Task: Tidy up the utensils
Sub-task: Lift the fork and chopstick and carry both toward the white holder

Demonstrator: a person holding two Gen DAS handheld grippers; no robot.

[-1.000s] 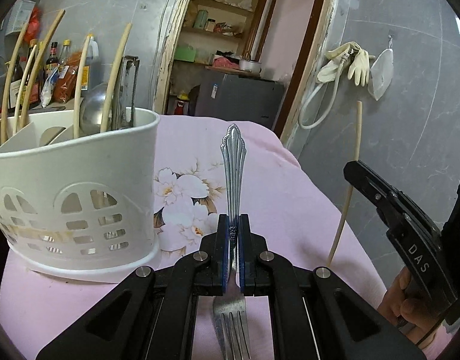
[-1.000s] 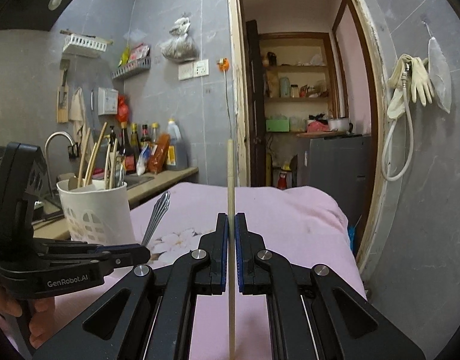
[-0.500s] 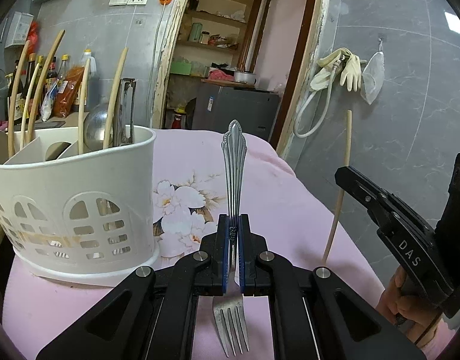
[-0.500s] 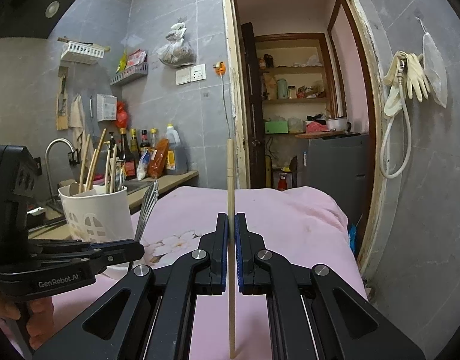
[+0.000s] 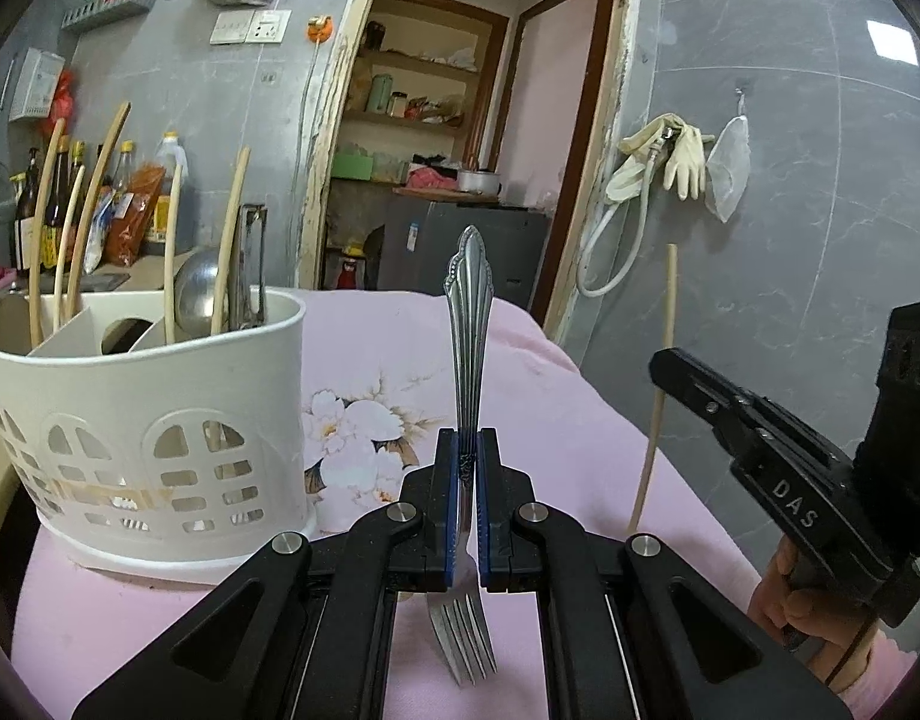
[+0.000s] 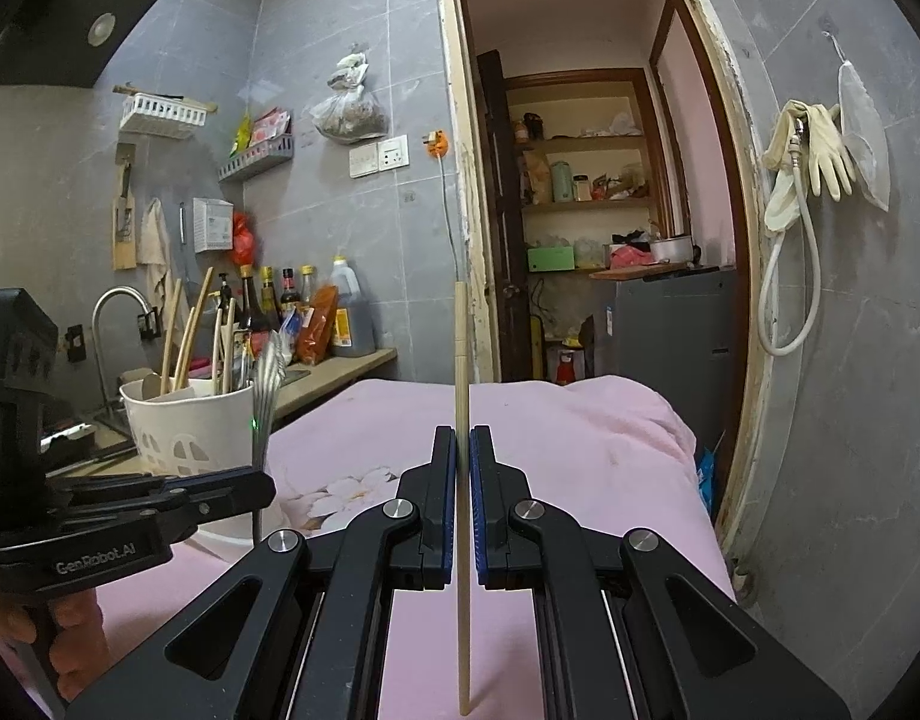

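A pink cloth printed with white flowers covers the table in a grey-tiled kitchen, an open doorway behind it showing pantry shelves and rubber gloves hanging on the wall. The left gripper is clamped tight on a metal fork — handle up, tines down over the cloth — just right of the white utensil caddy that stands on the cloth, holding chopsticks and a ladle. The right gripper pinches one upright wooden chopstick, its jaws fully closed on it.
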